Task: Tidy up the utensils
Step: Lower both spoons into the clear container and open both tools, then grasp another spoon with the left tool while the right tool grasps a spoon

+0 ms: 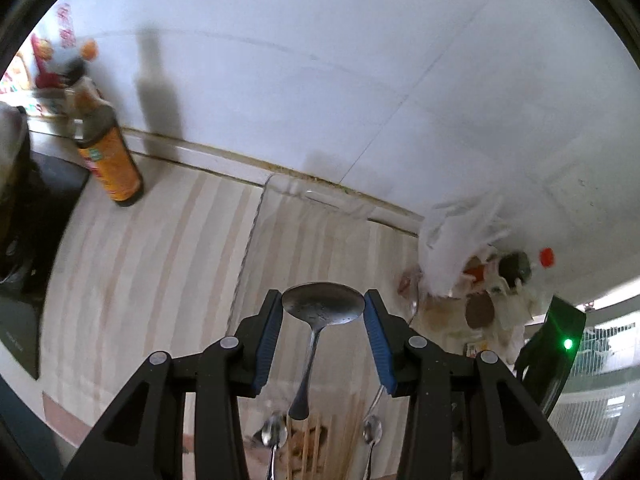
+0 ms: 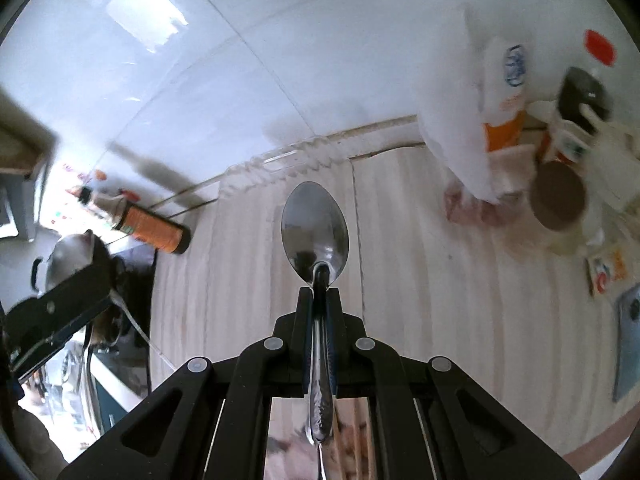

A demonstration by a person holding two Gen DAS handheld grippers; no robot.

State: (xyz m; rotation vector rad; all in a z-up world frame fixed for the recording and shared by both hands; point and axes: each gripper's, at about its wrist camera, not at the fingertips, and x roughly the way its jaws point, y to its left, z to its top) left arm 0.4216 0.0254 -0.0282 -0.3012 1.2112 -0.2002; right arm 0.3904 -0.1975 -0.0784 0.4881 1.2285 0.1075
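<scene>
In the left wrist view my left gripper (image 1: 323, 305) is shut on the bowl of a metal spoon (image 1: 322, 305); the blue pads touch both sides of the bowl and the handle hangs down. Below it a holder with wooden chopsticks (image 1: 308, 446) and two more spoons (image 1: 273, 436) shows at the bottom edge. In the right wrist view my right gripper (image 2: 320, 294) is shut on the neck of another metal spoon (image 2: 314, 226), bowl pointing forward over the striped counter (image 2: 440, 280). The left gripper (image 2: 60, 308) shows at the left there.
A dark sauce bottle with an orange label (image 1: 108, 152) stands at the back left by the tiled wall. A white plastic bag (image 1: 456, 240), jars and a red-capped bottle (image 1: 546, 258) crowd the back right. A black stove (image 1: 36, 216) with a pot (image 2: 64, 256) lies left.
</scene>
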